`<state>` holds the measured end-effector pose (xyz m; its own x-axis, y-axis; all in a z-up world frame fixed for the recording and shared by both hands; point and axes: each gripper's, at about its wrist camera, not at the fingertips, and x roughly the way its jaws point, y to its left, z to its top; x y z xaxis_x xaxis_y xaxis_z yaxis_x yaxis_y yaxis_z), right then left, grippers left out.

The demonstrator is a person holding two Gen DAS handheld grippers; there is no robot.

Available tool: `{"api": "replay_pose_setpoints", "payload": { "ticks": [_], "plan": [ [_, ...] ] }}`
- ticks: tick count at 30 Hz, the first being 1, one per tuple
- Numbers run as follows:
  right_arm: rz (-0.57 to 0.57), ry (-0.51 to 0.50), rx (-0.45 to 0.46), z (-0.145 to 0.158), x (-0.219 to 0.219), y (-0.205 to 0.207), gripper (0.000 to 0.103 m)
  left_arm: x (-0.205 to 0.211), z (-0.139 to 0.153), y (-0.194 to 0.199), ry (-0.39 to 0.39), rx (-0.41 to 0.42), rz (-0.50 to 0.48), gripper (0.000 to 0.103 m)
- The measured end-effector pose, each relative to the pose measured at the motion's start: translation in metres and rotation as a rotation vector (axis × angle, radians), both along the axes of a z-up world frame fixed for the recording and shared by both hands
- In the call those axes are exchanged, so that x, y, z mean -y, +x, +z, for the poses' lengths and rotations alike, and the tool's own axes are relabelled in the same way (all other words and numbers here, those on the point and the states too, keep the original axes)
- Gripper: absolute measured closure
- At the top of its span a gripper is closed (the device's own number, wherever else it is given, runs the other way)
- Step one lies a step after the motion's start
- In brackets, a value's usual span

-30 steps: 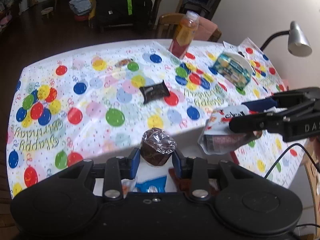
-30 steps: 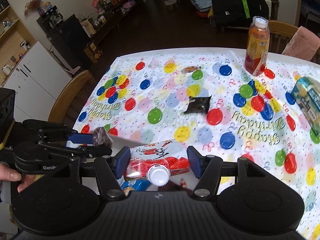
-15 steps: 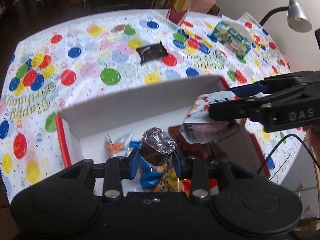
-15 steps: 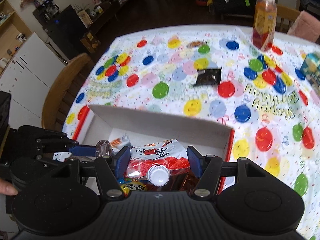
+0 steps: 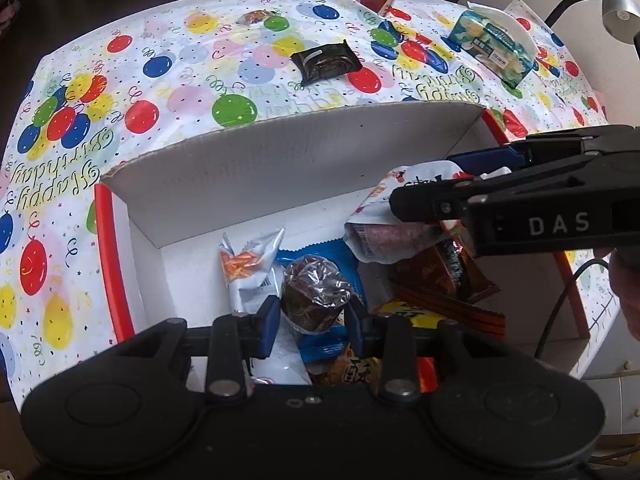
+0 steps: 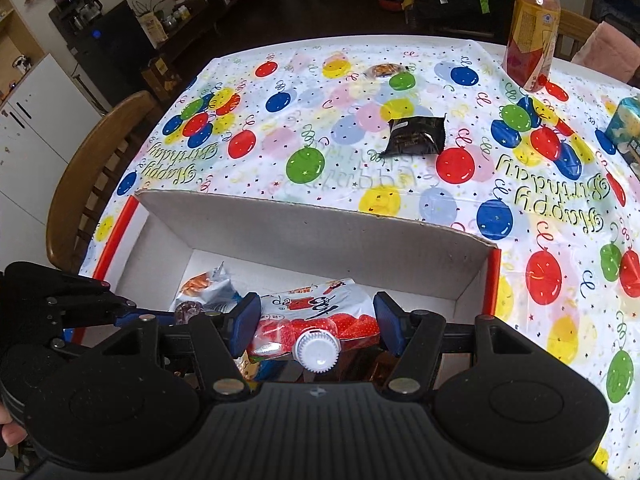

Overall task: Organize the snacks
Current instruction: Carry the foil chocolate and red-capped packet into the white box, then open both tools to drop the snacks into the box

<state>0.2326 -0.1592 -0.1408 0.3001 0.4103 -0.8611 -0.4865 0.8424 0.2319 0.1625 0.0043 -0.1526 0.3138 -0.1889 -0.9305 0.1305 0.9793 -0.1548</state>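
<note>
Chair: wooden chair [image 6: 86, 184] at the left edge of the desk [image 6: 352, 168], which wears a balloon-print "Happy Birthday" cover.
Box: white cardboard box [image 5: 288, 168] with red edges, open on the near part of the desk, several snack packets lying inside.
Silver packet: silver and orange packet [image 5: 246, 264] in the box, left of the blue wrapper [image 5: 320, 344].
Left claw: left claw [image 5: 314, 312] closed on a foil-wrapped chocolate snack [image 5: 314, 292], held low over the box's contents (whether it touches the packets beneath, I cannot tell).
Right claw: right claw [image 6: 316, 322] closed on a white and red spouted pouch [image 6: 316, 316], its white cap [image 6: 317, 356] facing the camera, held over the box's right half.
Black packet: black snack packet [image 6: 416, 136] lying flat on the cover beyond the box.
Small sweet: small wrapped sweet [image 6: 384, 70] farther back, beside a green balloon.
Bottle: orange drink bottle [image 6: 532, 28] upright at the far right.
Blue-green pack: blue-green pack [image 5: 492, 50] at the right edge.
</note>
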Motion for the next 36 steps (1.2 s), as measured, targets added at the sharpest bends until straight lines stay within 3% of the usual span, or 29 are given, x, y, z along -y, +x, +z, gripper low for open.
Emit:
{"api": "replay_pose_setpoints", "payload": {
  "ticks": [10, 26, 33, 36],
  "plan": [
    [-0.003, -0.036, 0.012, -0.019, -0.002, -0.004, 0.042, 0.001, -0.011, 0.000, 0.012, -0.022, 0.007, 0.071],
    [0.001, -0.039, 0.000, -0.022, 0.000, -0.018, 0.040, 0.000, -0.018, -0.001, 0.016, -0.047, 0.032, 0.070],
    [0.016, -0.027, 0.011, -0.010, 0.005, -0.026, 0.033, 0.001, -0.012, -0.007, 0.027, -0.027, 0.034, 0.063],
    [0.023, 0.010, 0.008, 0.000, 0.011, -0.030, 0.033, 0.001, -0.006, -0.011, 0.036, -0.002, 0.035, 0.047]
  ]
}}
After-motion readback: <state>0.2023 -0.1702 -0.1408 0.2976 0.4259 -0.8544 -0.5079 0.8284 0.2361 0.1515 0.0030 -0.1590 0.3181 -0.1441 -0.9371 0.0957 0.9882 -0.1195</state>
